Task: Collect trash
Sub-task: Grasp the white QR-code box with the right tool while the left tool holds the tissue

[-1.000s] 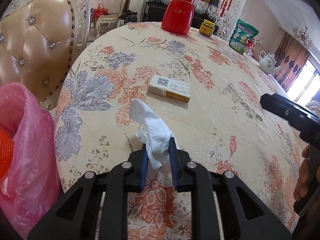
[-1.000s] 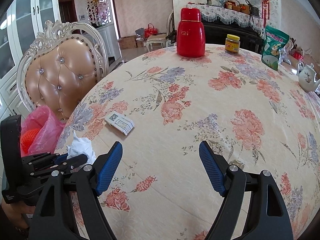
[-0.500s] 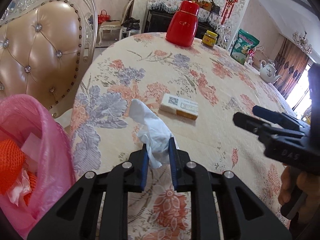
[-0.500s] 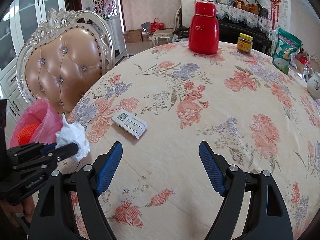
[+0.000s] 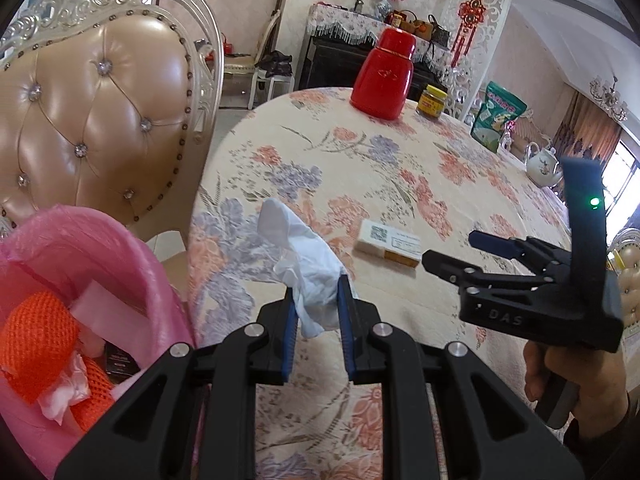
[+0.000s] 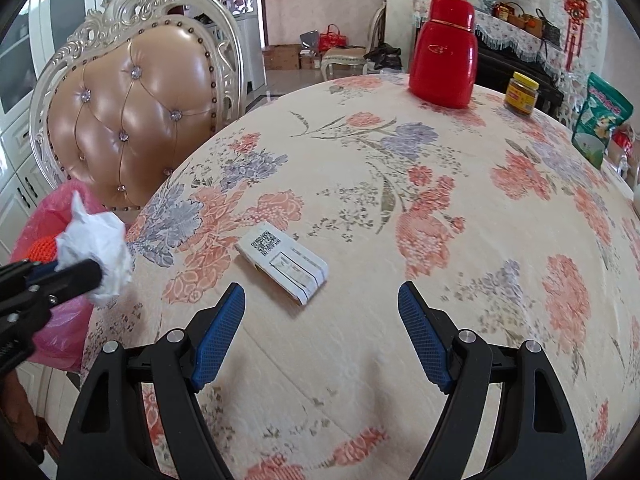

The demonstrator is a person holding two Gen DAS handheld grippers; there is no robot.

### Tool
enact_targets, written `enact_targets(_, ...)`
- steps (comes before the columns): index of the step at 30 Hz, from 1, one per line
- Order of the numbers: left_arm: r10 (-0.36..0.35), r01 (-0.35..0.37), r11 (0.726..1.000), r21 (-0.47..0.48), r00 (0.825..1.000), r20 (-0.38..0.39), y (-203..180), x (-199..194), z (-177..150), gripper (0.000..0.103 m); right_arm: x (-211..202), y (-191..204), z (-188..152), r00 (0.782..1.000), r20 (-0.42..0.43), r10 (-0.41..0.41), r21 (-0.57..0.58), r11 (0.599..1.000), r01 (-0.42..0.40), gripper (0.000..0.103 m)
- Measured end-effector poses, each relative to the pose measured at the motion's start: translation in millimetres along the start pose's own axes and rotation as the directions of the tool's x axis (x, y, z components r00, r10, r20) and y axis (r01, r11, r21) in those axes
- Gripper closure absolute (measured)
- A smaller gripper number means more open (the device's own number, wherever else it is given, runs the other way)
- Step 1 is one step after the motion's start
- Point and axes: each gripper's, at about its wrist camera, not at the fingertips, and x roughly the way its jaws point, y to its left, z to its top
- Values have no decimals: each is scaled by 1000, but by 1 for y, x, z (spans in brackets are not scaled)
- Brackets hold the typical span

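My left gripper (image 5: 316, 286) is shut on a crumpled white tissue (image 5: 304, 264) and holds it above the table's left edge, just right of the pink trash bag (image 5: 80, 264); the tissue also shows in the right wrist view (image 6: 96, 252). The bag holds orange netting and scraps. A small white and yellow box (image 6: 282, 266) lies on the floral tablecloth (image 6: 440, 240), just ahead of my right gripper (image 6: 320, 300), which is open and empty above the cloth. The box also shows in the left wrist view (image 5: 390, 242), with the right gripper (image 5: 452, 250) beside it.
A tufted leather chair (image 6: 132, 120) stands at the table's left, behind the bag. A red thermos (image 6: 442, 52), a yellow-lidded jar (image 6: 520, 94), a green snack bag (image 6: 604, 120) and a white teapot (image 5: 542, 164) stand at the far side of the table.
My left gripper has carried the tissue left and back toward the pink bag. My right gripper has moved forward and left, closer to the small box, still open.
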Motion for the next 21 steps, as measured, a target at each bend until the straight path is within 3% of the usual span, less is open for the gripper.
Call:
enact_targets(11,20,-19,1000,-23,999,31,20,-10,10,85,27,13,11,999,-34,12,-68,998,-15,33)
enact_targets(21,29,-28,999,-38,999,38,28,-10,14,85,47,17,14,997,-72,20,-86,996,-26,47)
